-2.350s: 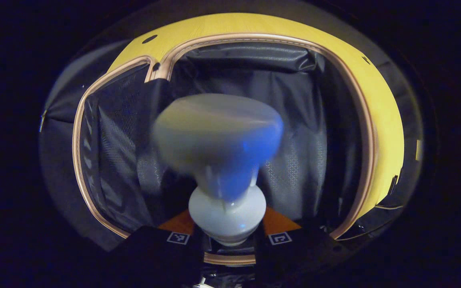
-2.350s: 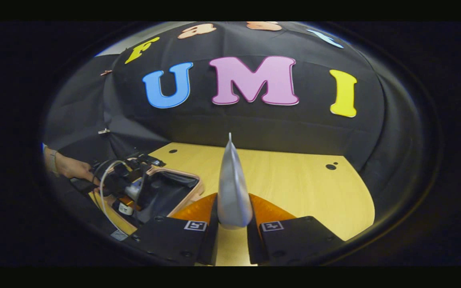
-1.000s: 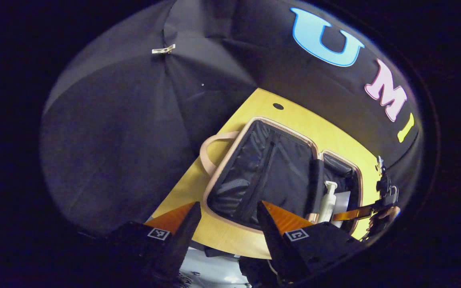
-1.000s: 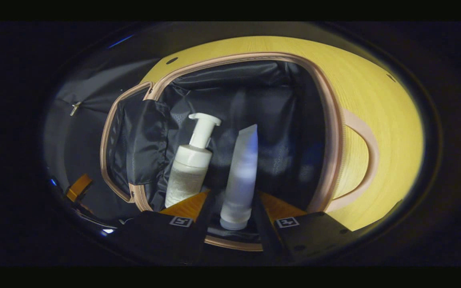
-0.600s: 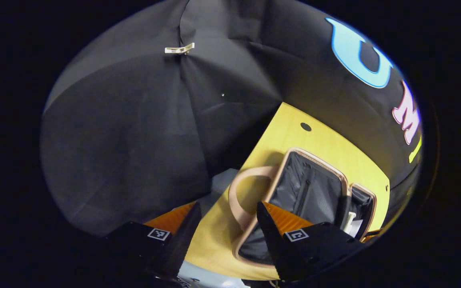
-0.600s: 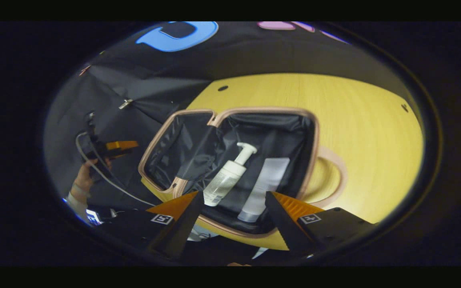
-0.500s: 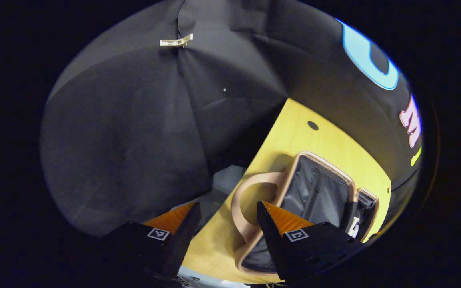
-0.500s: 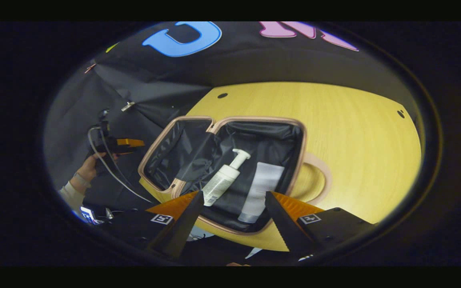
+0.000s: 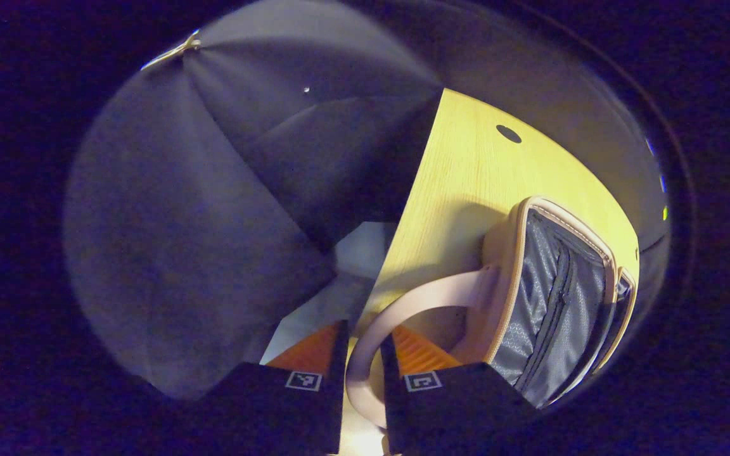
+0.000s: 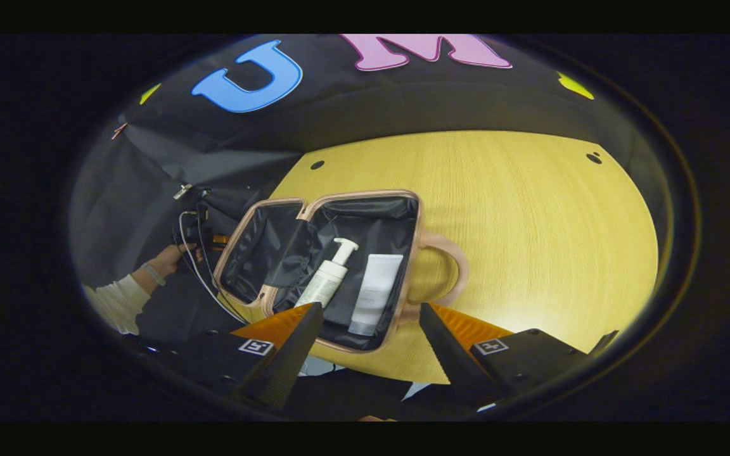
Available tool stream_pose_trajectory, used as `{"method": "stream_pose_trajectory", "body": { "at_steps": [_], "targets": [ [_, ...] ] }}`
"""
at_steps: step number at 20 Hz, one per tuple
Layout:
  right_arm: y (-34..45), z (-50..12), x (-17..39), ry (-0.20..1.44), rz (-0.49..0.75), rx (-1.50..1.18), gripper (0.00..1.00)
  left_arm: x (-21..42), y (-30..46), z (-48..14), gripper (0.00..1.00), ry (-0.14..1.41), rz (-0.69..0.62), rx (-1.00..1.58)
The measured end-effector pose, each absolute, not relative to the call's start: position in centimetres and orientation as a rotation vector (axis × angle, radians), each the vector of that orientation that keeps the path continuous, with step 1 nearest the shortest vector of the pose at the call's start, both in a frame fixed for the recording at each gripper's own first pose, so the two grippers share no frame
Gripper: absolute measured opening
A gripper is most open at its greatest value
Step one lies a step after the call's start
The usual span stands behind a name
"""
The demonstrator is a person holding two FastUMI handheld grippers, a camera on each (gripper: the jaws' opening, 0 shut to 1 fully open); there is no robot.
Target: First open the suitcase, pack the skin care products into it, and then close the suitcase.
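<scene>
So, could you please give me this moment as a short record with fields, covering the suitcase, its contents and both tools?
suitcase: open, flat on the wooden table
contents: pump bottle and tube, lying side by side in the half with the right-hand handle
left tool: fingers closed on the handle of the suitcase's lid half
right tool: open, holding nothing, above the near edge of the suitcase
lid: tilted up off the table in the left gripper view
task stage: products packed, closing not finished

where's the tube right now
In the right gripper view the tube lies inside the open suitcase, right of the pump bottle, on the handle side.
</scene>
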State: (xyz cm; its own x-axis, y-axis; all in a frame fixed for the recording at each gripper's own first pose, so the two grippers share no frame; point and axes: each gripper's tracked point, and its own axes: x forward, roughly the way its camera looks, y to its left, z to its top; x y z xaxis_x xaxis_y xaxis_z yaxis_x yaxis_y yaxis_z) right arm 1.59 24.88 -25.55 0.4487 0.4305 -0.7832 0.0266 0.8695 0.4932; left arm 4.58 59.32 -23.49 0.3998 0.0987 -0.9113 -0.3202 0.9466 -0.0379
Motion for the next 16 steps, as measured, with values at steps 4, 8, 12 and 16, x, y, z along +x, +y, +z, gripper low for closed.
{"method": "stream_pose_trajectory", "body": {
  "at_steps": [4,8,12,16],
  "targets": [
    [25.1,-25.1,1.8,1.066,0.262,0.487,0.98,4.4,59.4,-23.1,0.19,1.159,0.246,-0.169],
    [25.4,-24.8,1.2,1.044,0.28,0.47,0.98,4.2,58.9,-19.2,0.07,1.097,0.191,-0.097],
    [25.2,-24.0,1.4,1.009,0.3,0.482,0.98,4.2,58.0,-12.5,0.06,0.961,0.151,-0.082],
    [24.7,-23.1,1.2,0.969,0.332,0.496,0.98,3.2,53.4,-2.1,0.06,0.77,0.053,-0.119]
  ]
}}
